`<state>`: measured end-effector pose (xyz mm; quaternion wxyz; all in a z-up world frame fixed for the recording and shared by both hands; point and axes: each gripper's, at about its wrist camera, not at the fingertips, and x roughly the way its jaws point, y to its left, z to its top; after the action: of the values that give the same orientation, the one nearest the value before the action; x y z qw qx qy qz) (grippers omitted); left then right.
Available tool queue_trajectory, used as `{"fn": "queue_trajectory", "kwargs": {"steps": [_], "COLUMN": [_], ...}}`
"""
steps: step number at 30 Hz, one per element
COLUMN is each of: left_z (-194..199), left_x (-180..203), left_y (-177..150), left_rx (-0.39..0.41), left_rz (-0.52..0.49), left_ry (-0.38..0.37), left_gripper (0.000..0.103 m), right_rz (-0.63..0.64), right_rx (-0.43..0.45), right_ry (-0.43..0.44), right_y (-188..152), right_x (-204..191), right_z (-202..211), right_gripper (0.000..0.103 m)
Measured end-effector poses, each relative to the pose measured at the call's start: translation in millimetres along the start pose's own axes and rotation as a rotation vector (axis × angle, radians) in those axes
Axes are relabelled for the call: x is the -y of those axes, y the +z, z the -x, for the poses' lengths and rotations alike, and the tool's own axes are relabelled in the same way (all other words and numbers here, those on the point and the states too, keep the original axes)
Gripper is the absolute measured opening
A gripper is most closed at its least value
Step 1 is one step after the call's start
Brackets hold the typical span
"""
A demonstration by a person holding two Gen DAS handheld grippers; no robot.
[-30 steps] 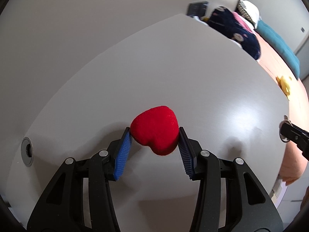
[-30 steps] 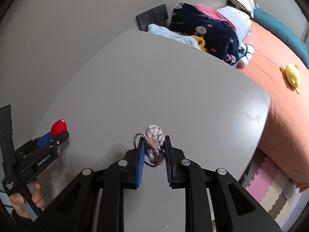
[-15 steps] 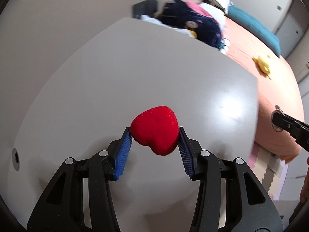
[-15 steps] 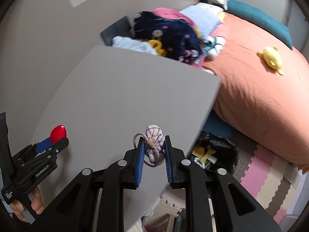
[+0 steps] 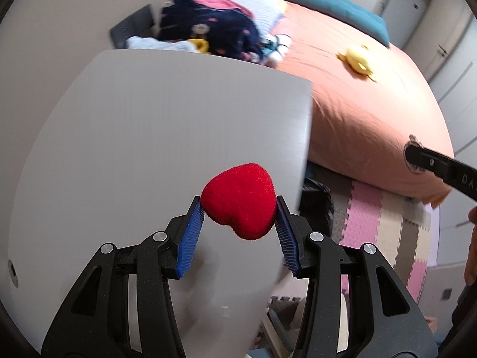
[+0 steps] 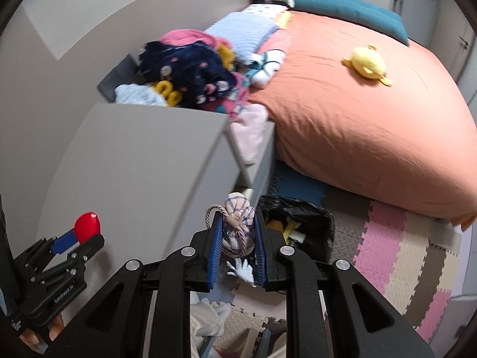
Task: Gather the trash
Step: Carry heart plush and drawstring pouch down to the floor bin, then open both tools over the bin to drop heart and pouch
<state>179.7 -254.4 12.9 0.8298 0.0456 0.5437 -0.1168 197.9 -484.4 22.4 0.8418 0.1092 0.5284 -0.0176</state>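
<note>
1. Left wrist view: the left tongs [image 5: 240, 217] are pinching a red plush heart [image 5: 240, 204] between their blue pads, holding it above the right edge of the grey table [image 5: 149, 149]. Beyond that edge, a black bin [image 5: 316, 203] is standing on the floor mats beside the orange bed [image 5: 372, 113].
2. Right wrist view: the right tongs [image 6: 237, 232] are pinching a small checked cloth pouch [image 6: 238, 223] with a cord loop, just past the table [image 6: 134, 164] corner. The black-lined bin [image 6: 301, 226], already holding scraps, is sitting just right of the pouch. The left tongs [image 6: 77, 238] are carrying the heart [image 6: 87, 226] at lower left.
</note>
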Motion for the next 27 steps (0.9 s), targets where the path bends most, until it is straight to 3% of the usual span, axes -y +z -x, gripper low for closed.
{"fn": "queue_trajectory", "kwargs": {"steps": [10, 16, 22, 23, 24, 25, 26, 27], "left_z": [-8, -19, -37, -42, -46, -51, -54, -55], "left_x": [78, 116, 137, 139, 139, 140, 140, 140], "left_y": [-9, -17, -22, -23, -24, -24, -24, -24], "left_rx": [-0.039, -0.08, -0.131, -0.154, -0.176, -0.209, -0.22, -0.221], "left_rz": [-0.147, -0.215, -0.249, -0.248, -0.243, -0.231, -0.224, -0.218], "left_ry": [-0.055, -0.097, -0.091, -0.082, -0.079, -0.08, -0.082, -0.082], "left_gripper": [0.047, 0.047, 0.048, 0.049, 0.061, 0.071, 0.09, 0.097], "right_rz": [-0.088, -0.119, -0.141, -0.143, -0.15, -0.159, -0.168, -0.188], "right_rx": [-0.017, -0.044, -0.09, -0.102, -0.112, -0.11, -0.099, -0.084], "right_ry": [-0.066, -0.084, -0.092, -0.087, -0.092, -0.112, -0.131, -0.157], "right_y": [-5, -7, -5, -4, -2, 0, 2, 4], "right_x": [76, 100, 115, 117, 119, 121, 123, 125], "right_z": [3, -7, -26, -31, -35, -38, -39, -39], "right_gripper": [0.021, 0.021, 0.021, 0.025, 0.033, 0.063, 0.09, 0.098]}}
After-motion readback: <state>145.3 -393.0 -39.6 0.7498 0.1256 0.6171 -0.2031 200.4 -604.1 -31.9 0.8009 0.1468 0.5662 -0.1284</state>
